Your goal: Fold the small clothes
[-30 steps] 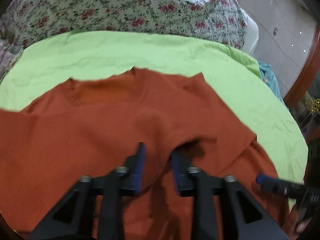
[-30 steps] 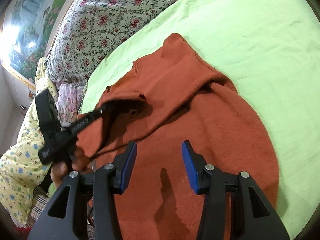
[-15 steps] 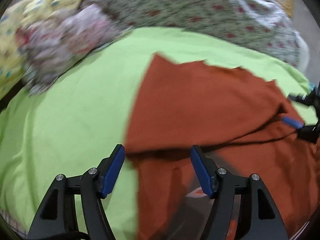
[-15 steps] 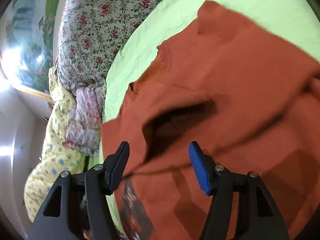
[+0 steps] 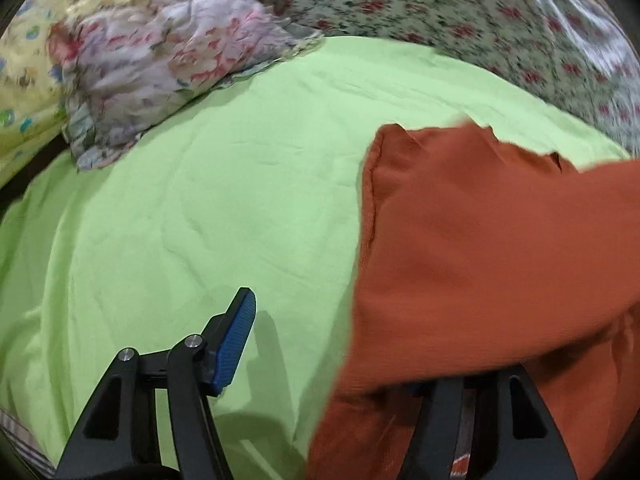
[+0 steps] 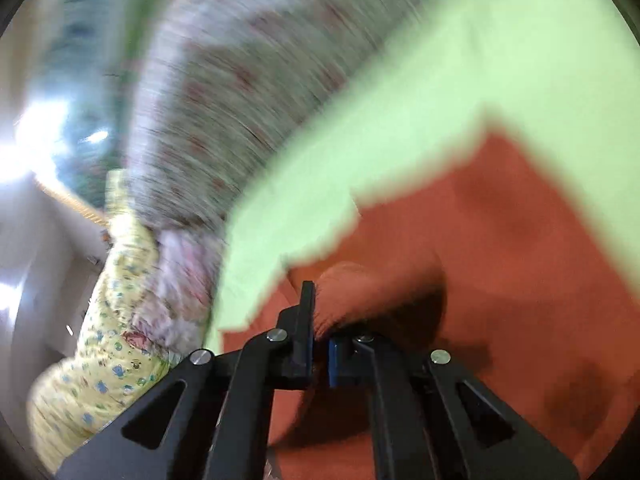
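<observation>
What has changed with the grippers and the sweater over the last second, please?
The right gripper, open a second ago, has shut on a fold of the orange sweater. The left gripper let go, opened and swung left. The sweater stays on the green sheet.

In the left wrist view the sweater (image 5: 500, 248) lies on the sheet (image 5: 208, 216), at the right of the frame. A heap of cloth (image 5: 152, 60) sits on the sheet at the upper left. The quilt (image 5: 460, 12) lies behind the sheet, along the top.
</observation>
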`<state>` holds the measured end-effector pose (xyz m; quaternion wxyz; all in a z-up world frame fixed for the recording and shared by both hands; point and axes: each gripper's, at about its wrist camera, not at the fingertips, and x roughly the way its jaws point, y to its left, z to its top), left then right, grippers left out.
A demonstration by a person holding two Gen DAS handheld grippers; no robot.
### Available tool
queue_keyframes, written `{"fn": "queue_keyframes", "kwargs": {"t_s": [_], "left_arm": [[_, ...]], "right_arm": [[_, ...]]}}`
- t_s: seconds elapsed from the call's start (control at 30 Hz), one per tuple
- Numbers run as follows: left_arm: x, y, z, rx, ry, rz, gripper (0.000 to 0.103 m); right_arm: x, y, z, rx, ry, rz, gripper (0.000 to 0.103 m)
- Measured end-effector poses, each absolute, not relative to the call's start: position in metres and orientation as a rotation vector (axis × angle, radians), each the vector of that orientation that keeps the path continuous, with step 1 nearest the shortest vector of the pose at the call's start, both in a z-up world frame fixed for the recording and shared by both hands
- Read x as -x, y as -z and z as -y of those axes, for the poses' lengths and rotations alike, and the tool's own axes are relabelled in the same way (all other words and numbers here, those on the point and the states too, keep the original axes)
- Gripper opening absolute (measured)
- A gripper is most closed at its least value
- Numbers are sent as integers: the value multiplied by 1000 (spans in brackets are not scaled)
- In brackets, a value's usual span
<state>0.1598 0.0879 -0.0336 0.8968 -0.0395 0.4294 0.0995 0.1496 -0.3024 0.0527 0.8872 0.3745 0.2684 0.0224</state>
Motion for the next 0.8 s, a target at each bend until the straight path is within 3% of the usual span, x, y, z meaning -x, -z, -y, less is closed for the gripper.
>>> {"fn": "queue_keyframes", "kwargs": {"t_s": [0.1,0.3,0.4,0.8], "left_arm": [[-160,36,-84,75,-218,-888,64],[-159,37,-80,48,-223,-897,64],[-159,38,-87,78,-227,-899,65],[-123,28,-102,129,10,-953,68]], "right_arm": [[-128,-83,316,-664,-12,-447,6],[-124,-17,337,-617,137,-676,6],[-117,3,345,-644,154,-701,6],[-101,7,340,-568,189,-825,17]]}}
